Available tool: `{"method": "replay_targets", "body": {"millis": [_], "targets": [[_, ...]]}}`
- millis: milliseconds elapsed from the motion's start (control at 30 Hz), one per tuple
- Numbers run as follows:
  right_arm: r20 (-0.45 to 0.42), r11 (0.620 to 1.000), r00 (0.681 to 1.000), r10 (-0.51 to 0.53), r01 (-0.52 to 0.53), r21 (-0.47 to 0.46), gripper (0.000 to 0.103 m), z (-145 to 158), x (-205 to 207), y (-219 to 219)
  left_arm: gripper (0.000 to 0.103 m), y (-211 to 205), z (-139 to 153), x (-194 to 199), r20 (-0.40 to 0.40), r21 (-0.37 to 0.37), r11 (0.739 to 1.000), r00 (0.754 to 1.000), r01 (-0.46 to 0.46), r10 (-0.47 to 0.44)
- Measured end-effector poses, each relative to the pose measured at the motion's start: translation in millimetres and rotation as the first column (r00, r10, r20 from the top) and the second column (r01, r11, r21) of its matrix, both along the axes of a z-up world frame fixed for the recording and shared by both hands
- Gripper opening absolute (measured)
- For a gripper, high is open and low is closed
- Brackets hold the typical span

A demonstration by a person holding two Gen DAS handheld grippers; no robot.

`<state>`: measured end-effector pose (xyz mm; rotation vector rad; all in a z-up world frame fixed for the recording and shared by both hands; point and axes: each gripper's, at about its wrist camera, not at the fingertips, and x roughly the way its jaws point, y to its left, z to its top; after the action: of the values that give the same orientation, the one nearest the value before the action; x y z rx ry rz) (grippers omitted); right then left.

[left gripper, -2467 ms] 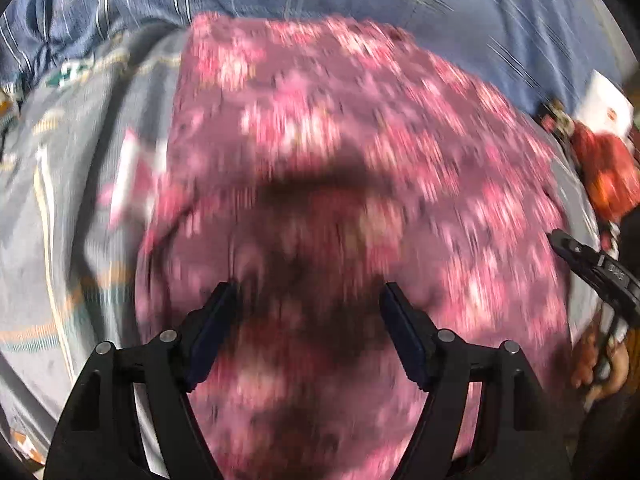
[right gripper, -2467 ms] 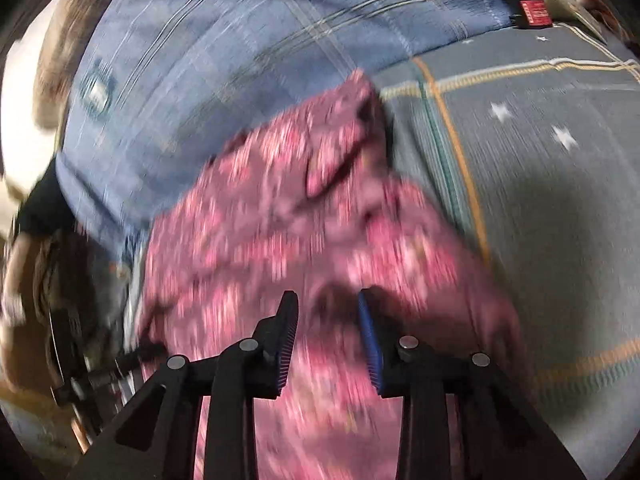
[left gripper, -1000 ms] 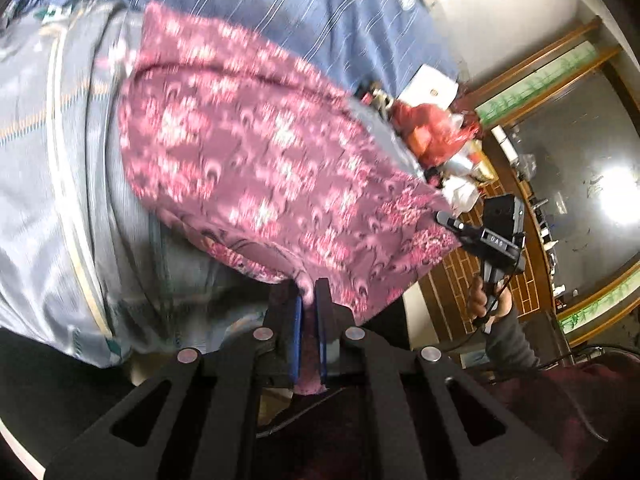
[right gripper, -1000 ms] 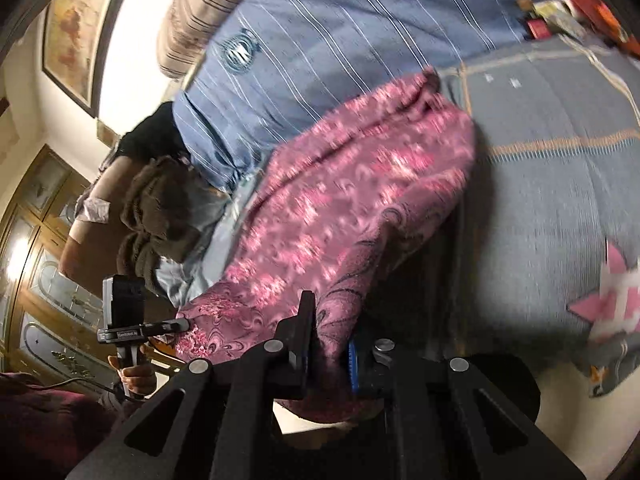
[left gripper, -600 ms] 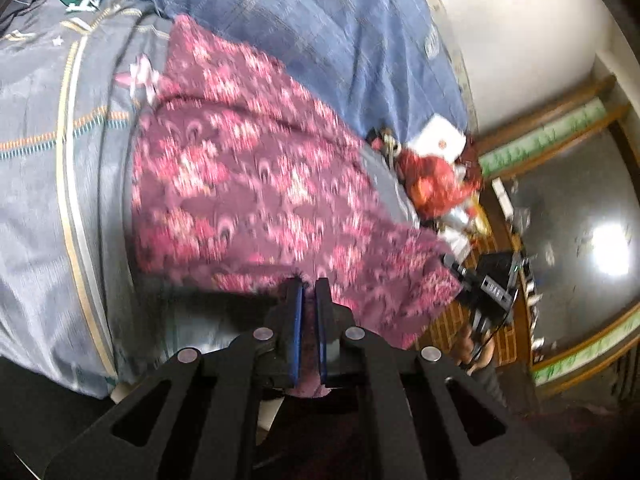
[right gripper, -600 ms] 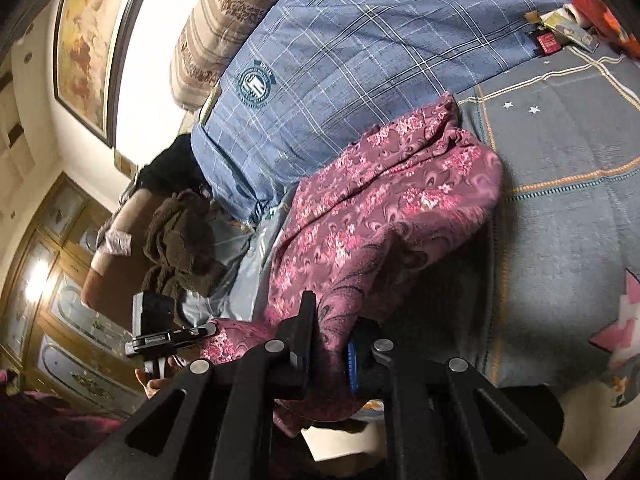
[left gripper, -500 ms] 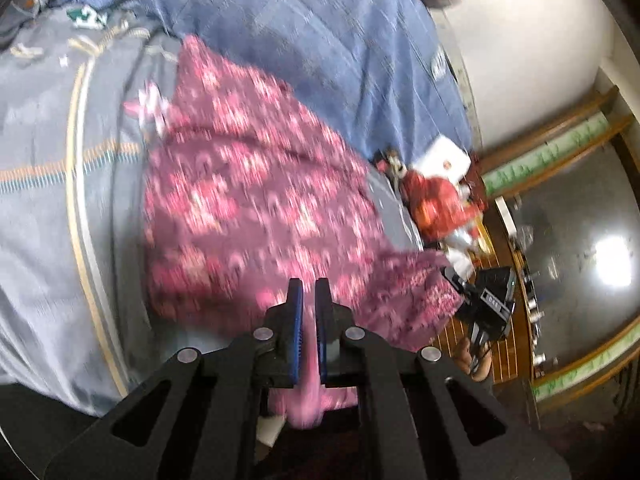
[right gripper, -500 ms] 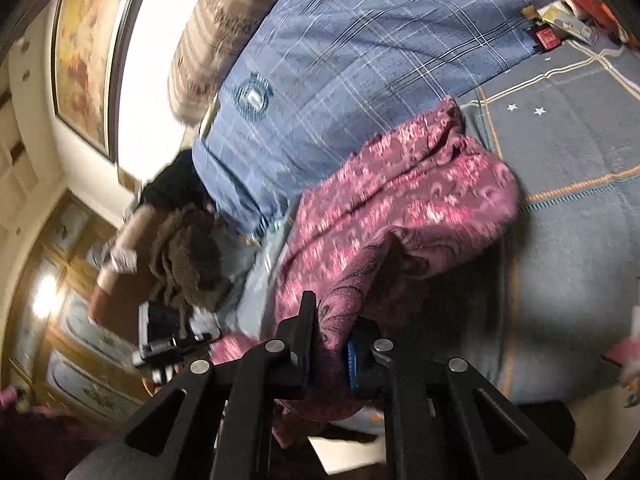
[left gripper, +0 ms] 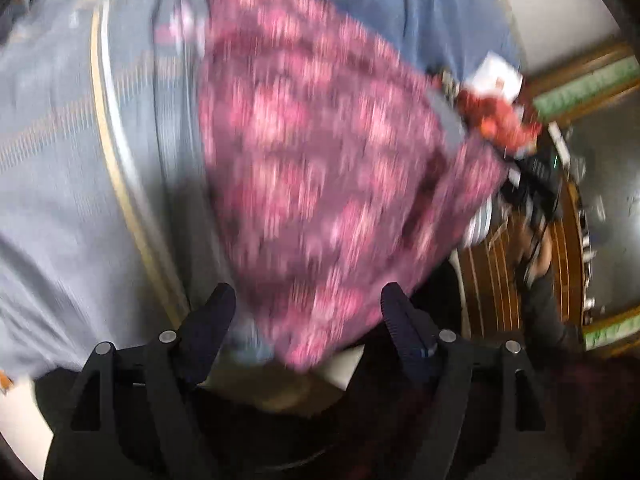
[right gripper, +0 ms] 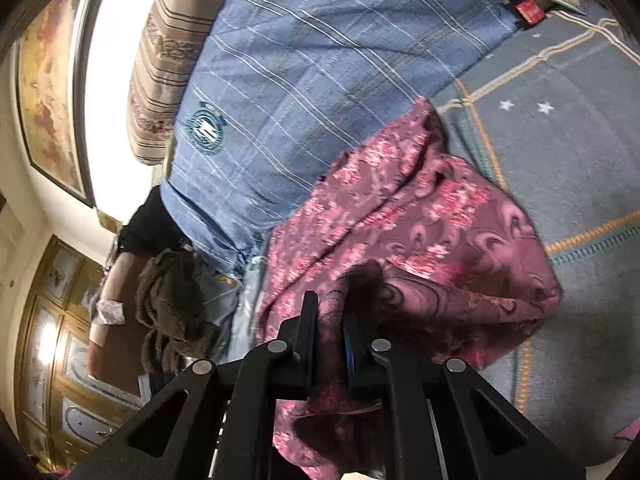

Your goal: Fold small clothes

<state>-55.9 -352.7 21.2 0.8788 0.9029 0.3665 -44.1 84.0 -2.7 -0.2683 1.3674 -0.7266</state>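
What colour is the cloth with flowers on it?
The cloth is purple-maroon with pink flowers, clearest in the right wrist view.

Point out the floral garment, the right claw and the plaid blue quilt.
floral garment (right gripper: 460, 216): right wrist view, its spread upper layer.
right claw (right gripper: 330, 328): right wrist view, between its fingertips.
plaid blue quilt (right gripper: 320, 60): right wrist view, its middle.

**Colours and patterns on the bed**

The garment is maroon, printed with pink and pale rose flowers and darker swirls. The bedsheet under it is grey-blue, crossed by yellow-orange and cream lines with a teal stitched band, and dotted with small white stars. The quilt at the far side is blue with thin white and tan checks and a teal-and-white crest. The pillow beyond is beige with brown stripes. Both tongs are black with blue pads.
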Motion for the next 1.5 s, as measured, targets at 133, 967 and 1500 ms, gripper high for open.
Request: {"method": "replay_targets", "body": {"millis": [133,967,1500], "targets": [[-0.019,1.0,1.0,-0.009,0.009,0.01,0.011,-7,-4,-4,0.075,-12,-44,-23,-0.137,0.017,0.999,0.99,0.042,-0.04],[0.02,0.998,0.998,0.06,-0.059,-0.02,0.013,18,-31,3,0.004,-26,0,-40,-0.01,-0.146,0.989,1.0,0.004,-0.006],[-0.004,0.999,1.0,0.022,-0.022,-0.041,0.01,12,-35,-6,0.008,0,26,4,0.057,-0.195,0.98,0.997,-0.036,0.047]]}}
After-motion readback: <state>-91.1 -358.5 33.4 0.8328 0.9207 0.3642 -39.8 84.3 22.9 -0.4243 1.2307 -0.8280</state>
